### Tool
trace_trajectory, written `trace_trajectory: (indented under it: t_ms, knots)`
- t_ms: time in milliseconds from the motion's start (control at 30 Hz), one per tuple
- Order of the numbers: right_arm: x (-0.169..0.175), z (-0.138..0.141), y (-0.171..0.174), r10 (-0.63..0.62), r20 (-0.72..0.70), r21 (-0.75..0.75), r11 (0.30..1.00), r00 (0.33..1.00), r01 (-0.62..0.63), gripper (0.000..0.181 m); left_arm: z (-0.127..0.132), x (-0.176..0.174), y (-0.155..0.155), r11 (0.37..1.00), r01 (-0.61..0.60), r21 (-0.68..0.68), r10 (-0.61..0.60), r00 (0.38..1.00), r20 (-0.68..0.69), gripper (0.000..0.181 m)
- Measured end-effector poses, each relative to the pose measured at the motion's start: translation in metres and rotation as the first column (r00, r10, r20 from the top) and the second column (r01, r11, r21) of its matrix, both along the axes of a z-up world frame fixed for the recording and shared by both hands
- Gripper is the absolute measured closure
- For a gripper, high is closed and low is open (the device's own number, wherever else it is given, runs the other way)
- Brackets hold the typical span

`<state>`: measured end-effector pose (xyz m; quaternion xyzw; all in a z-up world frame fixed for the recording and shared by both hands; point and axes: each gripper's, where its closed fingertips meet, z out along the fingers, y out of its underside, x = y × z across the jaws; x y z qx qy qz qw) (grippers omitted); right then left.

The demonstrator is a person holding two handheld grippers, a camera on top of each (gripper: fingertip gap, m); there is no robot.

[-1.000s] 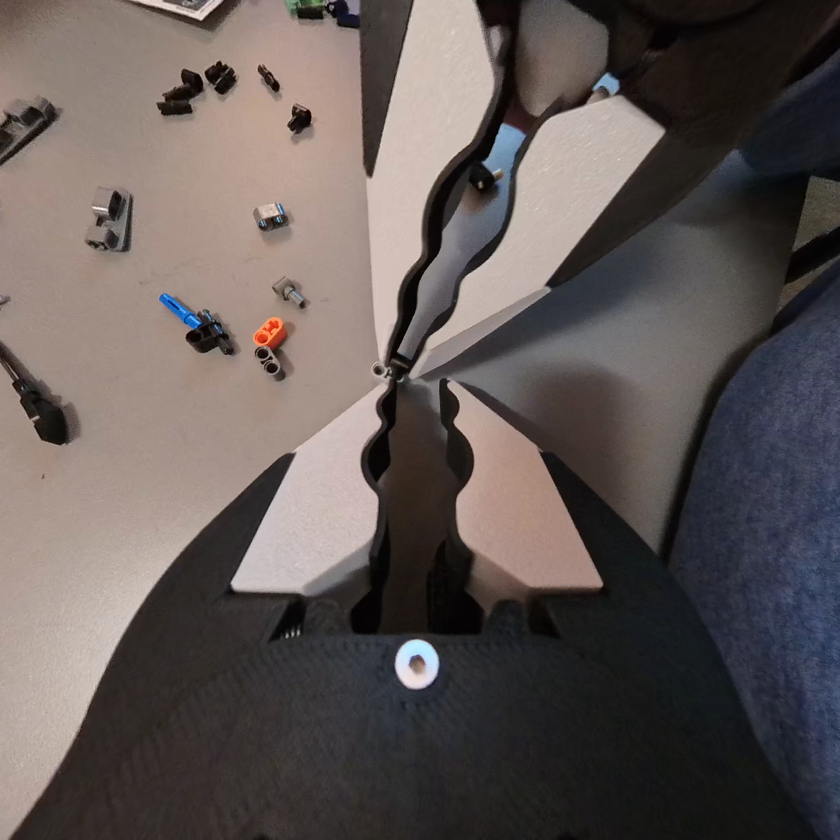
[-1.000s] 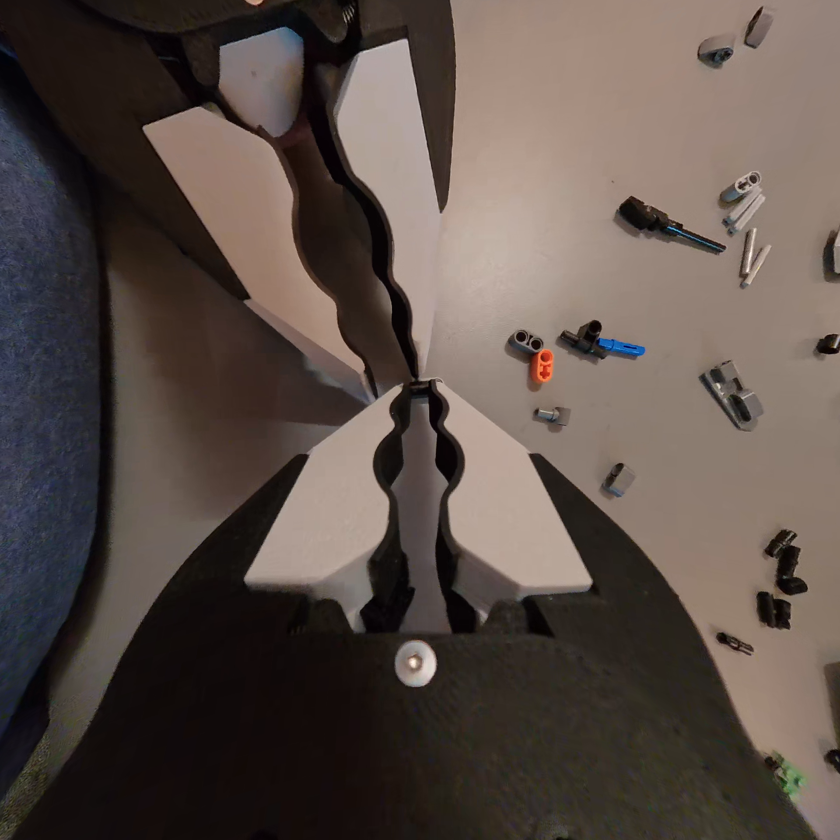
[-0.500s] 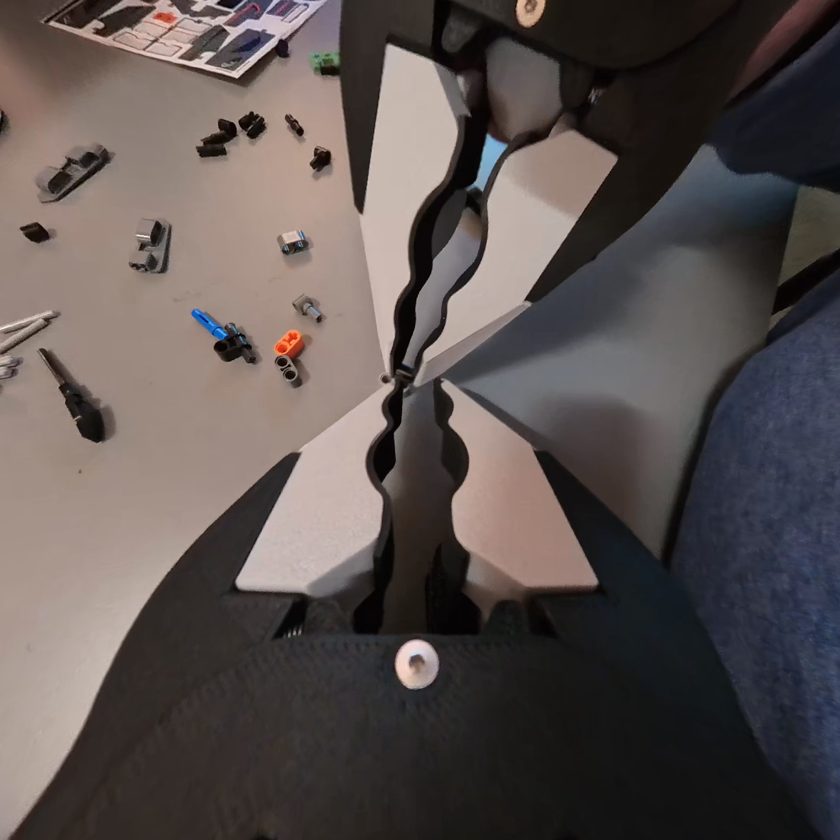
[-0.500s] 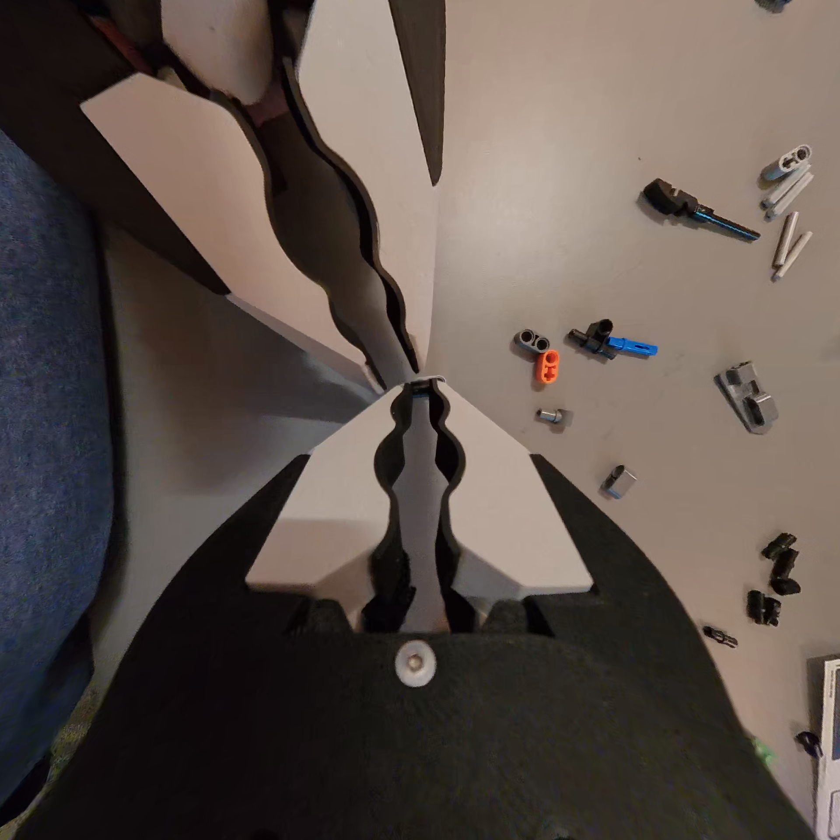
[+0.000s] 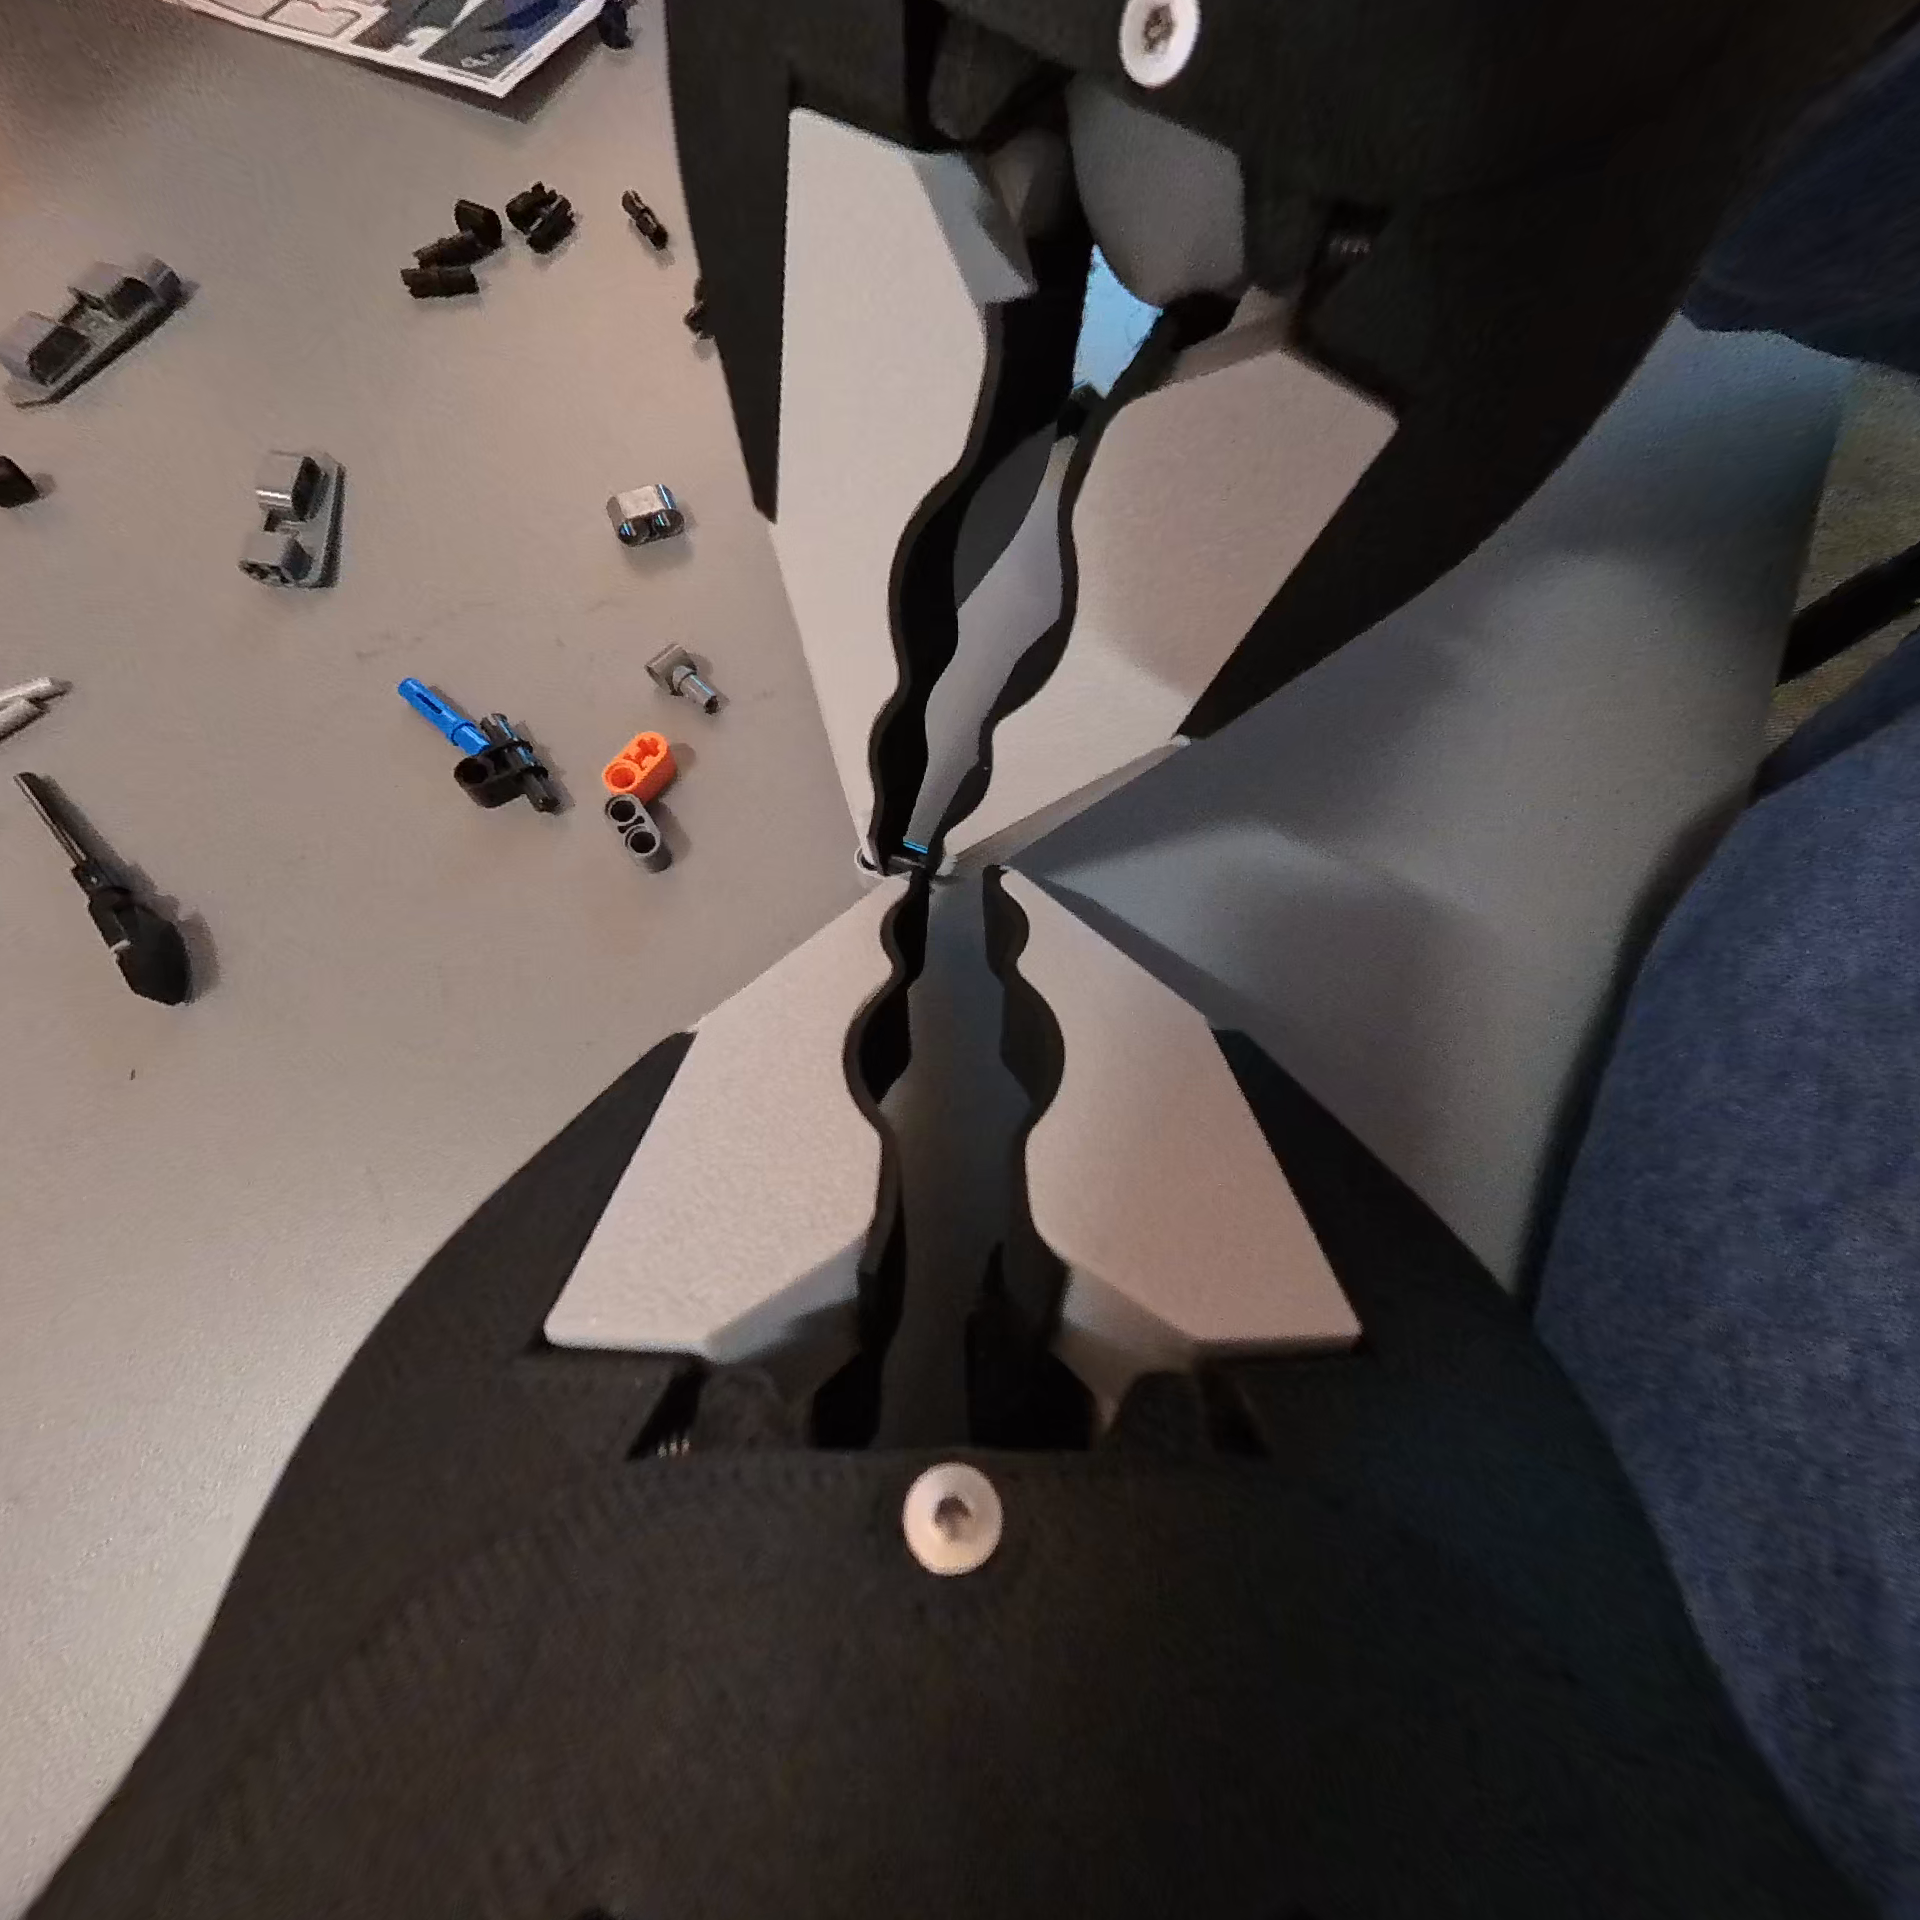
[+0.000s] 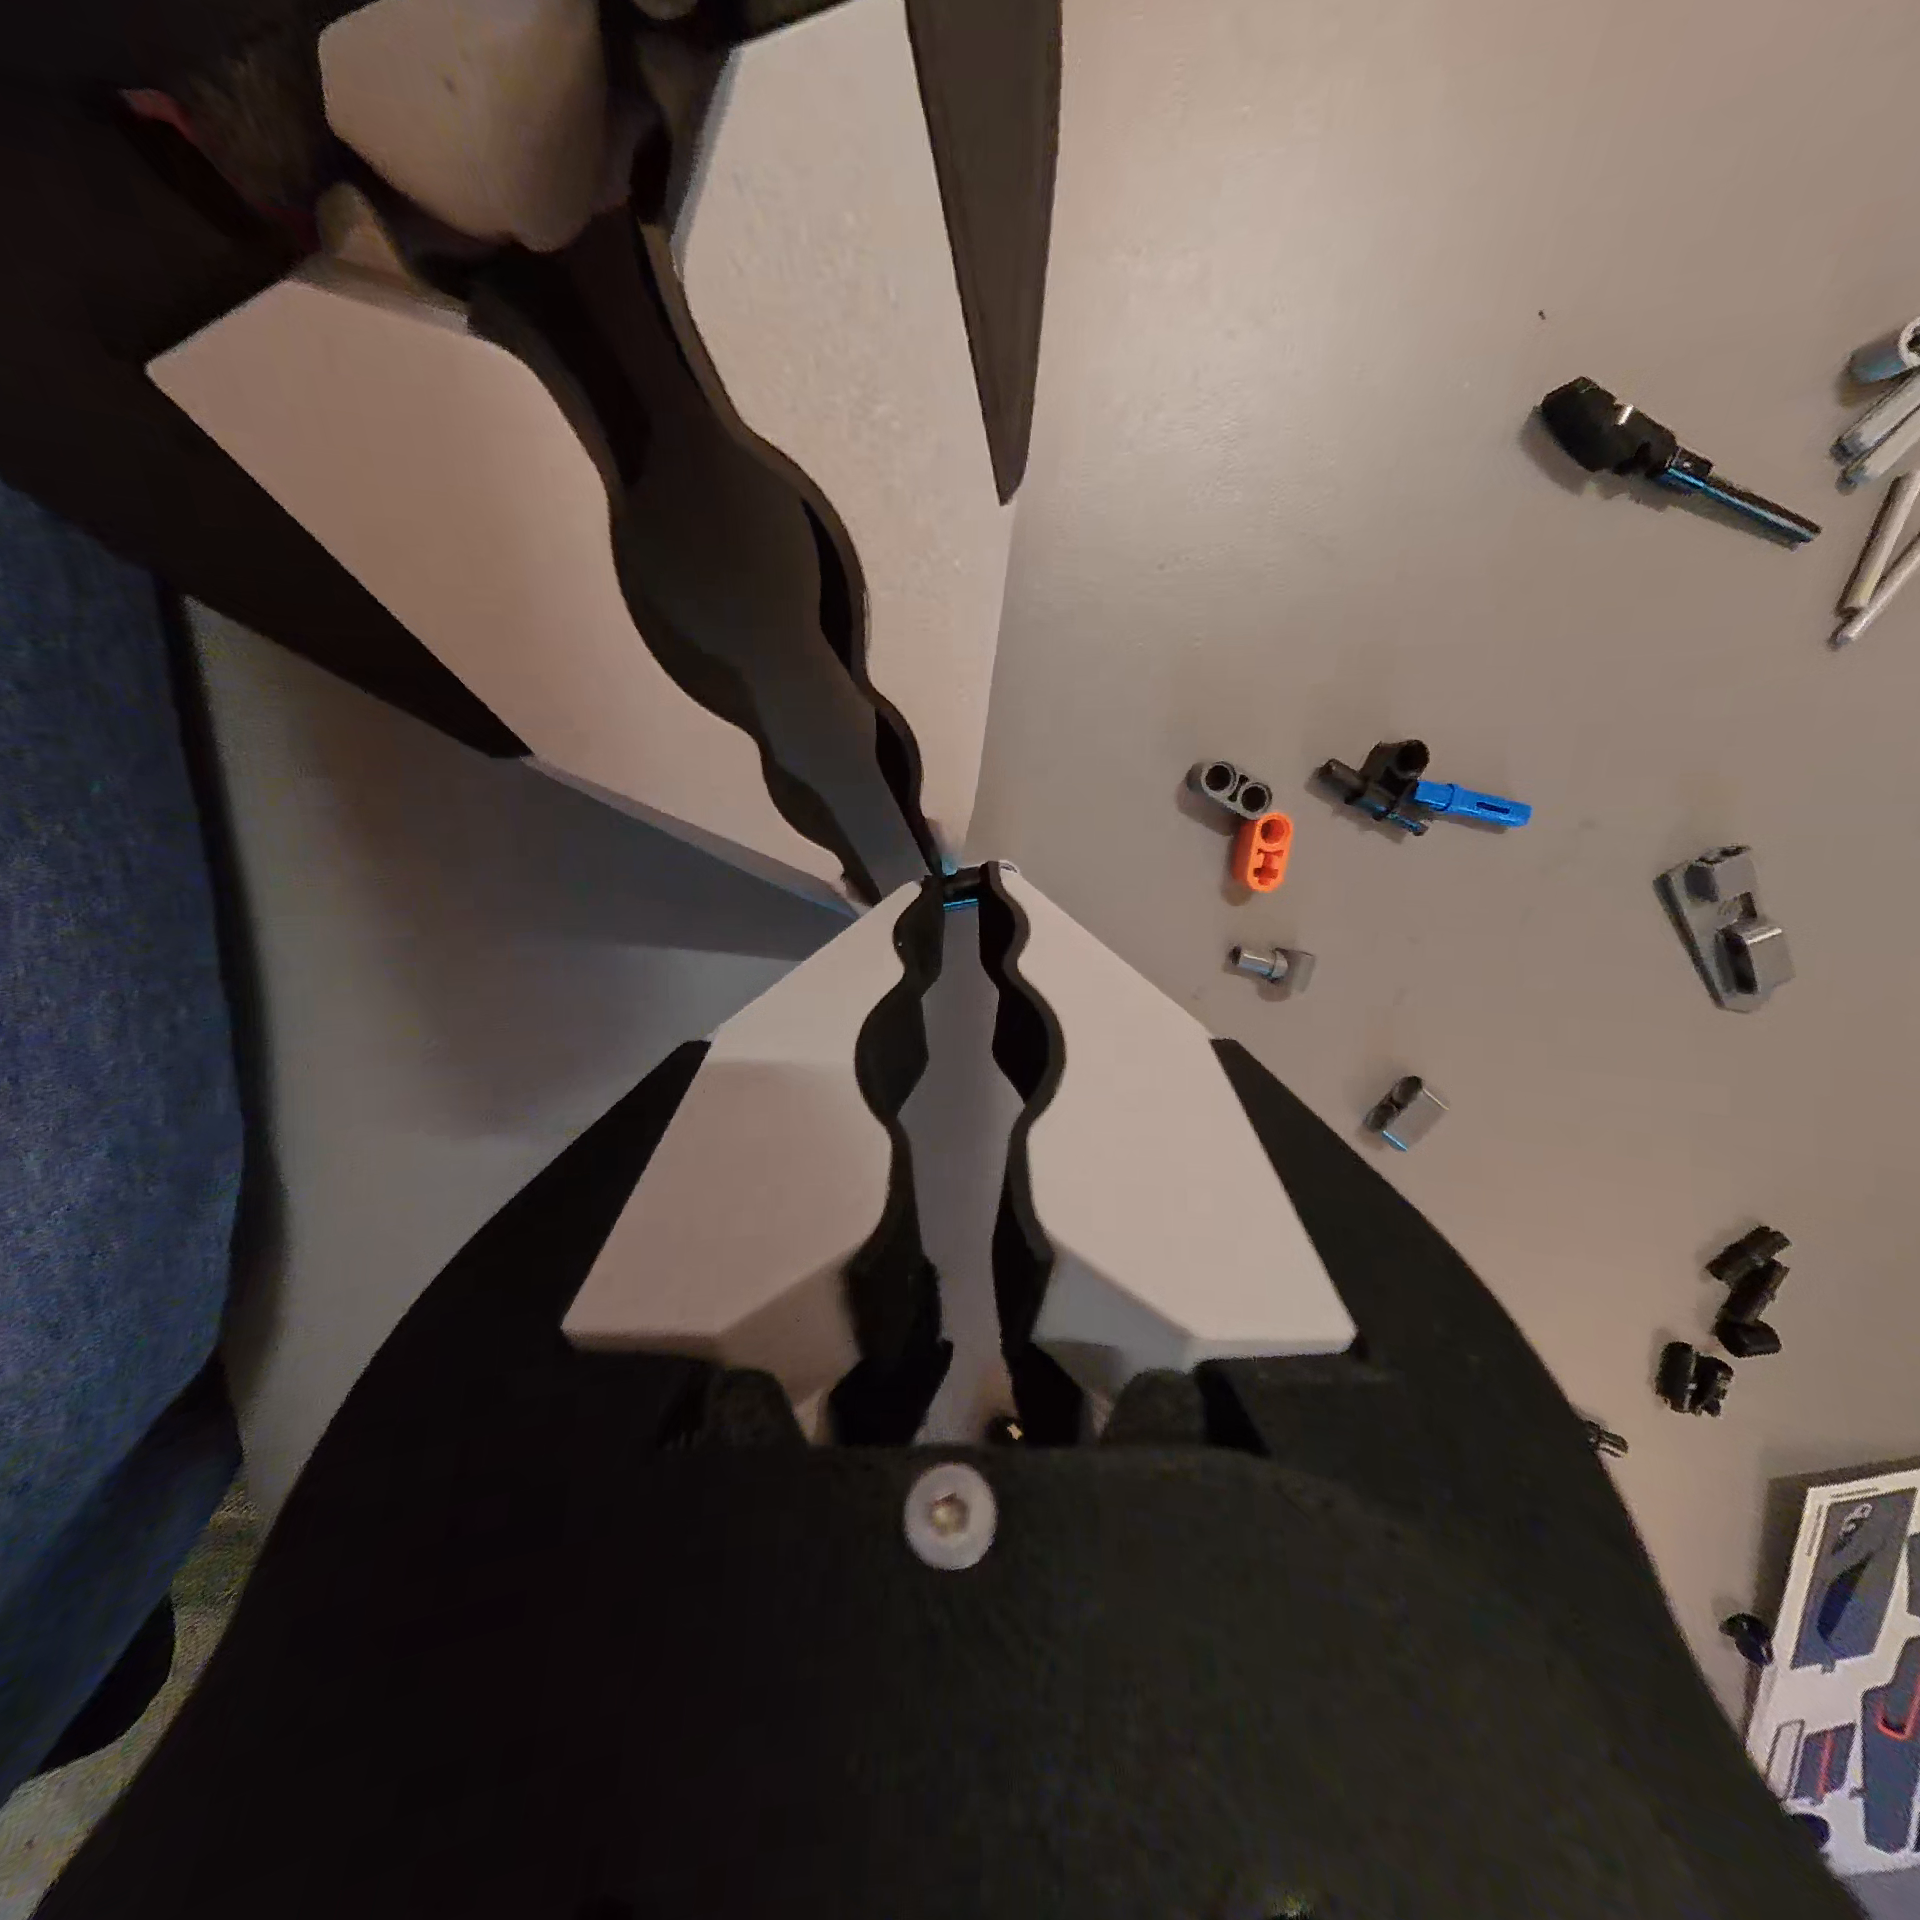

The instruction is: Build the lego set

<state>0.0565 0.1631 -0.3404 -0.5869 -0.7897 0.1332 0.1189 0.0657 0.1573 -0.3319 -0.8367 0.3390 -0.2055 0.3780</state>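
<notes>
Both grippers meet tip to tip above the grey table (image 5: 312,1143). My right gripper (image 6: 961,878) is shut on a small black pin with a blue end (image 6: 956,881). In the left wrist view it comes down from the top (image 5: 909,842). My left gripper (image 5: 956,883) is closed to a narrow gap. It seems to pinch a tiny grey piece (image 5: 868,860) pressed against the pin. In the right wrist view the left gripper (image 6: 899,862) reaches in from the upper left. The joint itself is mostly hidden by the fingertips.
Loose parts lie on the table: an orange connector (image 5: 639,764), a blue axle in a black connector (image 5: 468,738), grey pieces (image 5: 296,514), several black pins (image 5: 488,244). An instruction sheet (image 6: 1839,1662) lies at the edge. Blue cloth (image 5: 1766,1247) is beyond the table's edge. My left and right fingertips are right by each other.
The grippers stay tip to tip. The right gripper has tilted so its body and screw show at the top of the left wrist view. The pin's blue end now shows.
</notes>
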Motion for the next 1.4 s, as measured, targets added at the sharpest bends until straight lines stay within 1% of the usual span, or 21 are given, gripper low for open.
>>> trace_trajectory:
  t_ms: [100,167,200,267,333,433,533,633,700,767,833,900,1100,1200,1400]
  knots:
    - [-0.001,0.0,0.0,-0.011,-0.035,-0.03,0.999,0.999,0.01,0.177,0.0,-0.001,0.0,1.0,-0.007,-0.003,0.007,1.0,0.003,0.173]
    - [0.0,0.004,-0.001,-0.024,-0.11,-0.098,0.995,0.994,0.013,0.177,0.003,-0.008,0.0,1.0,-0.029,0.01,0.029,1.0,0.002,0.17]
    - [-0.001,0.01,0.0,-0.051,-0.168,-0.138,0.99,0.984,0.028,0.177,0.006,-0.012,0.001,0.999,-0.048,0.016,0.048,0.999,0.013,0.167]
    - [-0.005,0.033,0.002,-0.083,-0.335,-0.194,0.981,0.939,0.017,0.177,0.014,-0.02,0.004,0.995,-0.097,0.012,0.096,0.992,0.08,0.162]
    - [-0.007,0.056,0.009,-0.112,-0.474,-0.206,0.979,0.874,0.014,0.177,0.027,-0.021,0.006,0.993,-0.114,-0.015,0.114,0.973,0.201,0.16]
    - [-0.007,0.088,0.007,-0.129,-0.639,-0.253,0.966,0.758,-0.048,0.177,0.055,-0.016,0.011,0.993,-0.107,-0.051,0.118,0.897,0.425,0.16]
    - [-0.008,0.101,0.005,-0.104,-0.717,-0.216,0.973,0.689,-0.078,0.177,0.075,-0.015,0.014,0.994,-0.082,-0.066,0.105,0.827,0.552,0.16]
    - [-0.008,0.114,0.005,-0.088,-0.779,-0.178,0.98,0.62,-0.084,0.177,0.096,-0.015,0.013,0.995,-0.044,-0.087,0.092,0.718,0.69,0.16]
    - [-0.008,0.122,0.004,-0.078,-0.81,-0.159,0.983,0.581,-0.089,0.176,0.105,-0.015,0.012,0.995,-0.017,-0.101,0.088,0.648,0.757,0.161]
    - [-0.008,0.125,0.003,-0.059,-0.824,-0.126,0.989,0.563,-0.08,0.176,0.114,-0.015,0.011,0.995,0.01,-0.101,0.077,0.576,0.814,0.162]
    - [-0.008,0.129,0.001,-0.048,-0.841,-0.105,0.992,0.538,-0.076,0.176,0.118,-0.014,0.011,0.994,0.035,-0.106,0.071,0.538,0.84,0.163]
    - [-0.008,0.129,-0.001,-0.016,-0.842,-0.052,0.997,0.539,-0.052,0.177,0.12,-0.013,0.011,0.994,0.037,-0.103,0.068,0.534,0.843,0.163]
    - [-0.013,0.135,-0.012,0.076,-0.849,0.087,0.996,0.523,-0.002,0.176,0.131,-0.012,0.007,0.991,0.088,-0.098,0.049,0.446,0.894,0.171]
    - [-0.014,0.138,-0.014,0.092,-0.851,0.118,0.993,0.517,0.016,0.176,0.135,-0.014,0.006,0.99,0.102,-0.097,0.048,0.405,0.913,0.173]
    - [-0.016,0.138,-0.014,0.071,-0.855,0.107,0.993,0.514,0.042,0.176,0.135,-0.016,0.006,0.993,0.082,-0.086,0.042,0.432,0.901,0.174]
